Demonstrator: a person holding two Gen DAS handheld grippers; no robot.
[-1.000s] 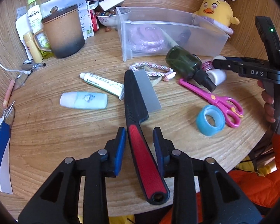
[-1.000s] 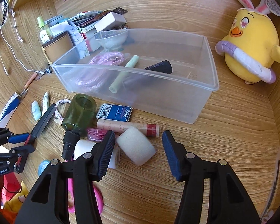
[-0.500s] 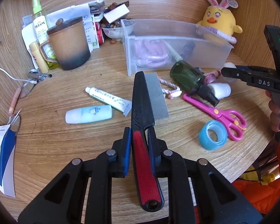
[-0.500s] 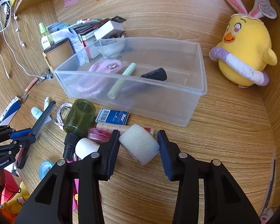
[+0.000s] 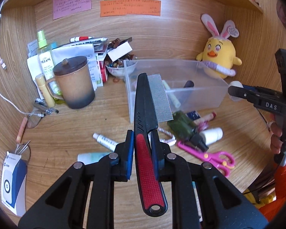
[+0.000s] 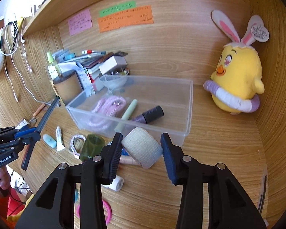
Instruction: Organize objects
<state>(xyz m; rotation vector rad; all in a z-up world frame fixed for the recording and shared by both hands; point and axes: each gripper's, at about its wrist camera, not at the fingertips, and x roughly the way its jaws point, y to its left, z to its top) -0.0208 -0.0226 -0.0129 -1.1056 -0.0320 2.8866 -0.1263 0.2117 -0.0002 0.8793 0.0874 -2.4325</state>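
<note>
Behind comb, bin contents partly hidden

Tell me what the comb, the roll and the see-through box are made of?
Comb: black plastic look, red dotted grip that seems rubbery, fine shiny teeth, probably metal. Roll: beige woven cloth, likely bandage; matte, ribbed weave shows. Box: clear, glossy plastic; its contents show through the walls.

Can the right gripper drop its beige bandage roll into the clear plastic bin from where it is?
Probably yes. The right gripper holds the beige bandage roll just short of the clear plastic bin, whose open top has bare floor nearby.
</note>
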